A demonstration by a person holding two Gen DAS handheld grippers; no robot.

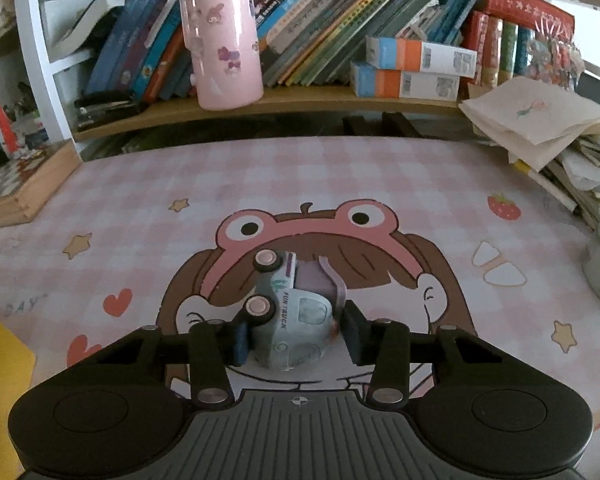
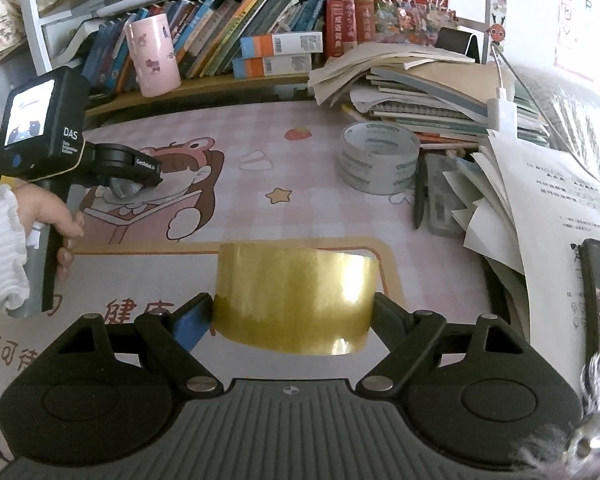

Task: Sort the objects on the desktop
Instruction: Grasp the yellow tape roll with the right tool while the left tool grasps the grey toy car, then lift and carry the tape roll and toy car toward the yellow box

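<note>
The right gripper clamps a yellow tape roll above the pink desk mat; the left gripper hovers far left over the mat; a grey tape stack stands beside piled papers.

Open mat in the middle, clutter at the far and right edges

The pink checked desk mat lies bare ahead; the bookshelf with its pink cup bars the far side, while the paper stack, grey tape roll and black pen crowd the right.
</note>
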